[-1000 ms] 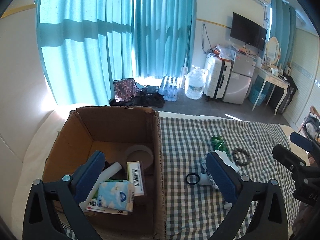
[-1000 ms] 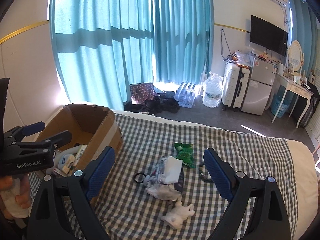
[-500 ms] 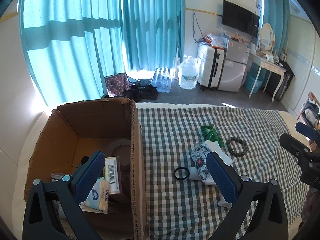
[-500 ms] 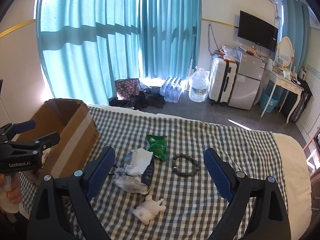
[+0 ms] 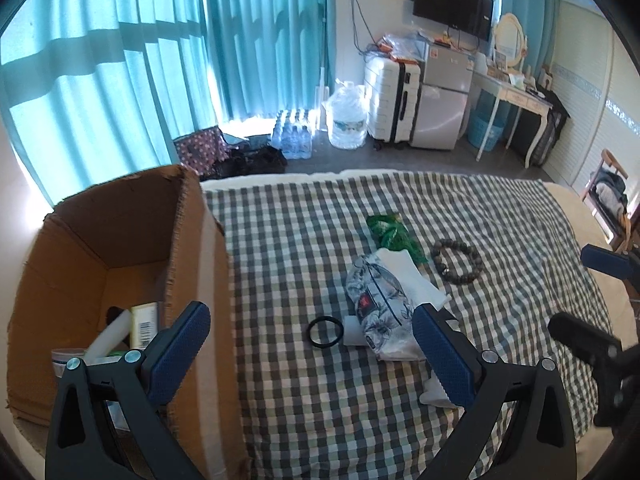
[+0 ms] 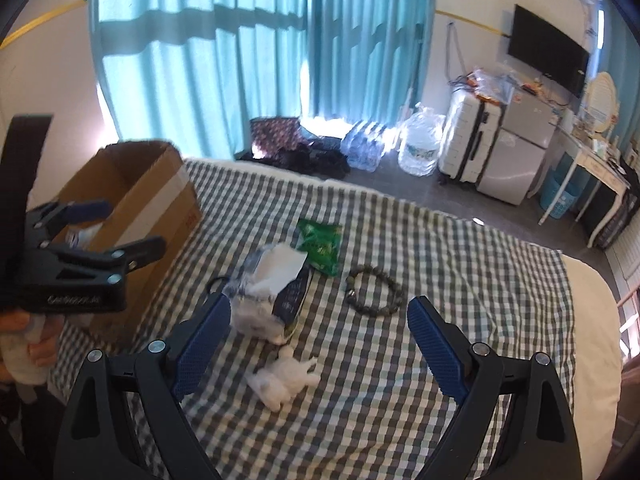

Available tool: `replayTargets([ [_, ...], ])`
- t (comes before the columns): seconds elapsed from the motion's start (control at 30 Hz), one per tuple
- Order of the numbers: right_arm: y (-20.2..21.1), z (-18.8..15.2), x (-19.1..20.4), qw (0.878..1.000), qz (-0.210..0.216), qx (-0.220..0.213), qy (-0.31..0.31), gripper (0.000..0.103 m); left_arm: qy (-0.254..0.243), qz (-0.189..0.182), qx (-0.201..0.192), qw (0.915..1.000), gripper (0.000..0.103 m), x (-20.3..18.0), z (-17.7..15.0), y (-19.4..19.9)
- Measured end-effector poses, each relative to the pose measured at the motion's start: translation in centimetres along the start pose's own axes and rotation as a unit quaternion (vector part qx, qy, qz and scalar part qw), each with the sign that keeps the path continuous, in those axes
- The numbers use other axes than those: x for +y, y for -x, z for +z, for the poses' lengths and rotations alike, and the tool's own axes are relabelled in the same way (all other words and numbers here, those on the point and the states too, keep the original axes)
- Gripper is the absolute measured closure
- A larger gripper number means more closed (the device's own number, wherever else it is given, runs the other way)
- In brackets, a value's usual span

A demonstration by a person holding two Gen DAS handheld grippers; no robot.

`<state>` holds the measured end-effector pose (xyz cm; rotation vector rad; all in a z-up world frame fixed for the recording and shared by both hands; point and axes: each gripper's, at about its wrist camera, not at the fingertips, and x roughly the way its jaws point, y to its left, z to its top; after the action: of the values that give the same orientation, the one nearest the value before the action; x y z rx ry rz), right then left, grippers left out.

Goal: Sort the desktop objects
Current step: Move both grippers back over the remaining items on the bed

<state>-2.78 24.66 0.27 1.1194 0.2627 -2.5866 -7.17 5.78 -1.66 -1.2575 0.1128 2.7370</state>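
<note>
My left gripper (image 5: 308,344) and right gripper (image 6: 318,334) both gape wide, grasping nothing, above the checked cloth (image 6: 460,264); the cardboard box (image 5: 120,240) stands left.

A bed under a green checked cloth (image 6: 440,248) carries a cardboard box (image 6: 160,208) at its left edge, then a black ring (image 5: 326,331), a patterned pouch (image 5: 380,312), a green packet (image 6: 320,242), a bead bracelet (image 6: 374,290) and a small white toy (image 6: 284,380).
</note>
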Motion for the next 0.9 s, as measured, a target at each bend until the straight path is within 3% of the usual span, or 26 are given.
replayTargets([
  [0.47,-5.8,-4.5,-0.6,0.995,0.053,0.087,0.009,0.012,-0.020,-0.030,0.061,0.9975,0.000,-3.3,-0.5,-6.0],
  [0.9,-7.9,-5.6,0.6,0.988,0.092,0.120,0.022,0.013,-0.035,-0.070,0.061,0.9951,0.000,-5.8,-1.0,-7.8],
])
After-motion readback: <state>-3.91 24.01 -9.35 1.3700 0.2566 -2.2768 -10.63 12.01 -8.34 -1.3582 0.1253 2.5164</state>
